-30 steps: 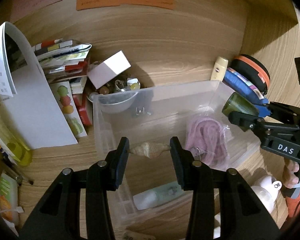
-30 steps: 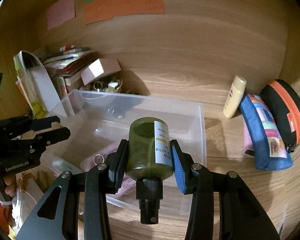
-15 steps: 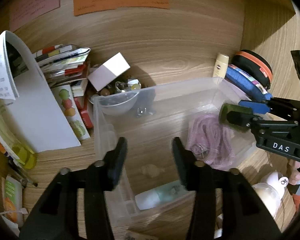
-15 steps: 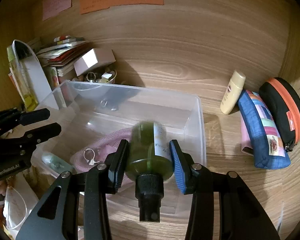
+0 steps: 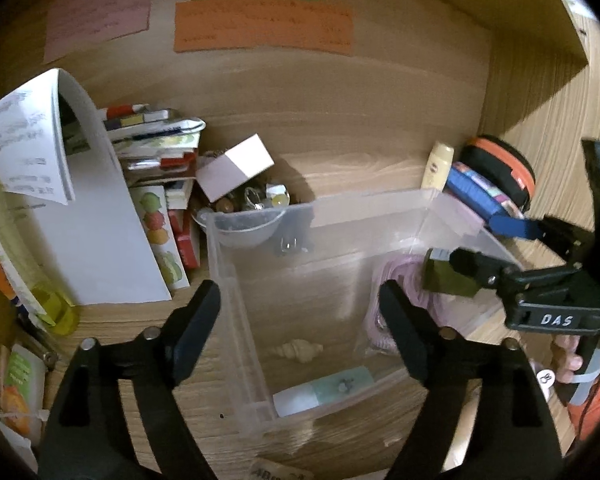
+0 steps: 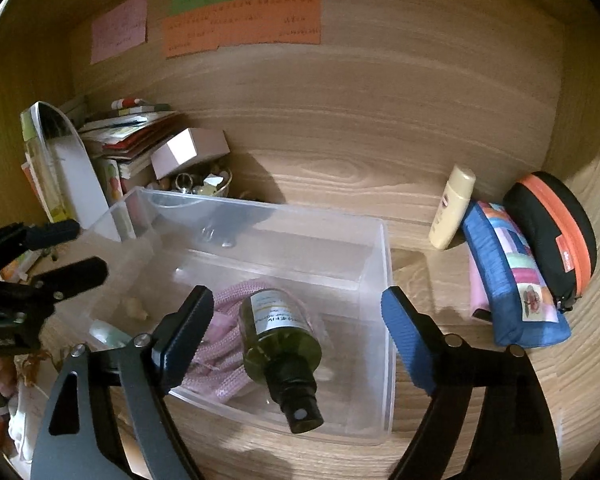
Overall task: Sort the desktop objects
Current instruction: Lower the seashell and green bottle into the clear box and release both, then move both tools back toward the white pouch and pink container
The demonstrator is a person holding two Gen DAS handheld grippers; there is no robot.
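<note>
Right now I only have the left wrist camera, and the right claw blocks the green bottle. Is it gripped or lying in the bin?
Observer: Lying in the clear bin. The green spray bottle rests on the pink cord, and the right claw is open, clear of it.
Operator: Which way does it point?
Observer: Its black nozzle points at the bin's near wall, toward the right wrist camera.
Operator: Anything hidden by the blue pouch?
Observer: A flat pink item sits against the blue pouch; I cannot tell what it is.
</note>
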